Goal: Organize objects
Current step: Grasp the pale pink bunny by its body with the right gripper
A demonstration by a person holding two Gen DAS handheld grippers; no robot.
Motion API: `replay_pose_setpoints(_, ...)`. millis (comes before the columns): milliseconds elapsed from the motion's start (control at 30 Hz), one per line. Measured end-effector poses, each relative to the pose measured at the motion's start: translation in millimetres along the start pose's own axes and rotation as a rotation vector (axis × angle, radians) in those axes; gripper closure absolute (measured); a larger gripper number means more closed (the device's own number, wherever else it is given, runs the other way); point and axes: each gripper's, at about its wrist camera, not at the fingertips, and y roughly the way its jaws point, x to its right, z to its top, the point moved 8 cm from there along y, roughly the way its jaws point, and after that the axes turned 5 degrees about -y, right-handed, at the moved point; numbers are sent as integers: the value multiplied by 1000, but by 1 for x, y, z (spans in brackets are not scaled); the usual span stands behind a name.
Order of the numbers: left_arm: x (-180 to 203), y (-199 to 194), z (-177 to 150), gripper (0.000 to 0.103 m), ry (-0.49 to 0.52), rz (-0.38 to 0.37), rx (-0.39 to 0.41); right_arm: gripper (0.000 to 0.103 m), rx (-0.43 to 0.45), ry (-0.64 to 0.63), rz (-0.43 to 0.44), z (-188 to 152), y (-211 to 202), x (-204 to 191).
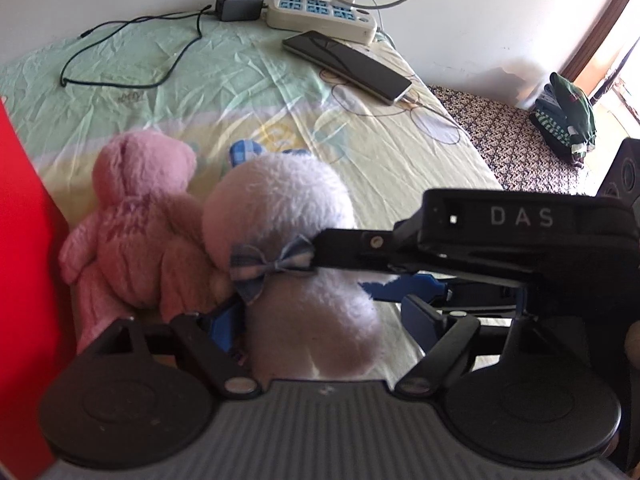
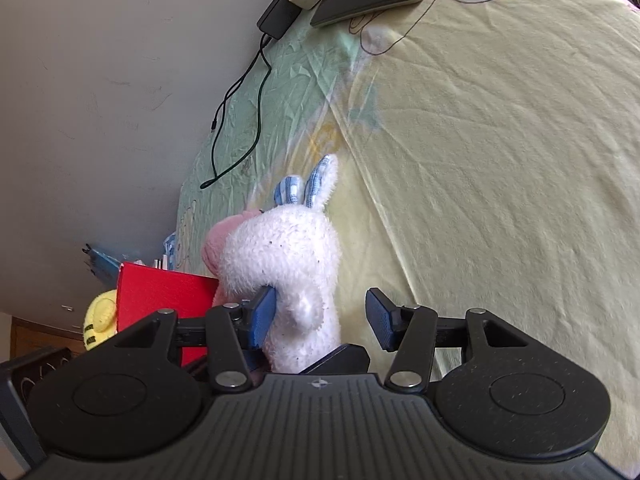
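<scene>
A white plush bunny point(image 1: 288, 216) with a blue checked bow sits on the bed sheet point(image 1: 160, 92), leaning against a pink plush bear point(image 1: 140, 220) on its left. My left gripper point(image 1: 320, 320) is open, its blue pads on either side of the bunny's lower body. My right gripper point(image 1: 344, 268) reaches in from the right at the bunny's neck. In the right wrist view the bunny point(image 2: 288, 256) stands between the open right gripper point(image 2: 320, 320) fingers. The left pad point(image 2: 264, 316) touches it and the right pad stands apart. The pink bear point(image 2: 220, 240) peeks out behind.
A red box point(image 1: 20, 260) stands at the left by the bear. At the far edge near the wall lie a power strip point(image 1: 320, 12), a black charger point(image 1: 238, 6) with its cable, and a phone point(image 1: 348, 64). Folded clothes point(image 1: 564, 116) sit at the right.
</scene>
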Motion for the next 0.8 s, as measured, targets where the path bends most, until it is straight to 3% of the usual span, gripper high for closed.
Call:
replay_pose_setpoints(67, -2, 2, 2, 21, -15, -7, -7, 51, -5, 5, 13, 0, 2, 0)
replay_pose_setpoints(333, 6, -9, 2, 23, -16, -31, 9, 76, 4, 7, 29, 0, -11, 1)
replay_pose_setpoints(667, 14, -18, -15, 23, 5, -31, 16, 76, 5, -60, 13, -16, -23, -3)
replay_pose_setpoints(800, 8, -17, -11, 13, 4, -46, 25, 69, 5, -64, 36, -13, -19, -9)
